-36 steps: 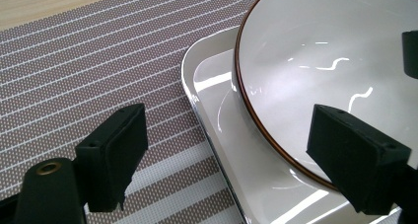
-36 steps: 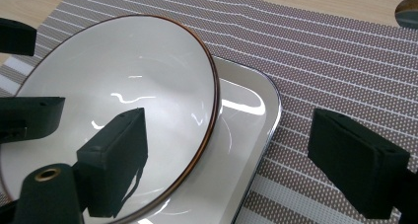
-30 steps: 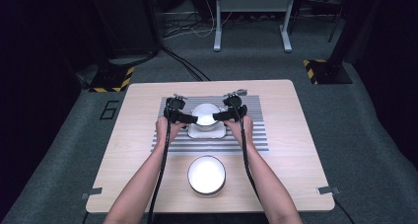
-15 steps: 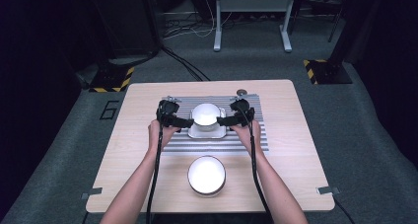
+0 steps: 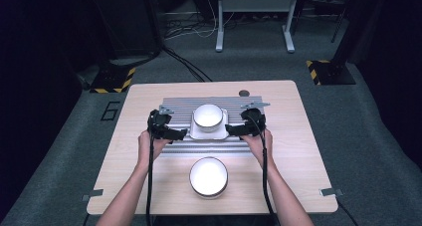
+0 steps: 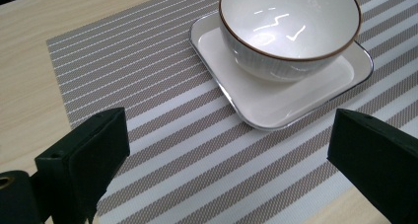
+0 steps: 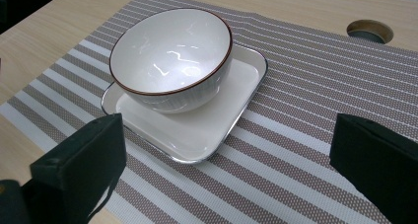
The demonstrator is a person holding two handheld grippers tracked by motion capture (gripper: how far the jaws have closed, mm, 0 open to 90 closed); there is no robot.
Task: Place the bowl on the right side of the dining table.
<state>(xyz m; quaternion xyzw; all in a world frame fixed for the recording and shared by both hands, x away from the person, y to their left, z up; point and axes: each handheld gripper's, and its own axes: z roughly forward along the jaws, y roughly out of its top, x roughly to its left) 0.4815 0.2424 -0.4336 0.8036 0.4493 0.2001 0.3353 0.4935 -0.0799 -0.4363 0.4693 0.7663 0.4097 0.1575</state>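
**Two open hand-held grippers flanking a bowl on a square plate**

The left hand-held gripper (image 5: 180, 133) lies just left of the square plate (image 5: 199, 131), its jaws spread wide with nothing between them; in the left gripper view the two black jaws stand at the lower corners of the frame over bare placemat. The right hand-held gripper (image 5: 233, 130) mirrors it just right of the plate, jaws likewise wide and empty. Both sets of jaws have just been opening, and neither touches the plate. Each hand-held gripper points inward toward the plate, held by a hand (image 5: 149, 145) entering from the near edge.

Between them, the white bowl with a brown rim (image 6: 290, 29) sits upright on the square plate, toward the plate's far part. The plate rests on a grey striped placemat (image 5: 174, 103) at the middle of the light wooden bench (image 5: 308, 151). A second white bowl (image 5: 208, 176) stands on the bench nearer the person, off the placemat. A round cable hole (image 7: 369, 31) lies in the bench beyond the placemat's far edge.
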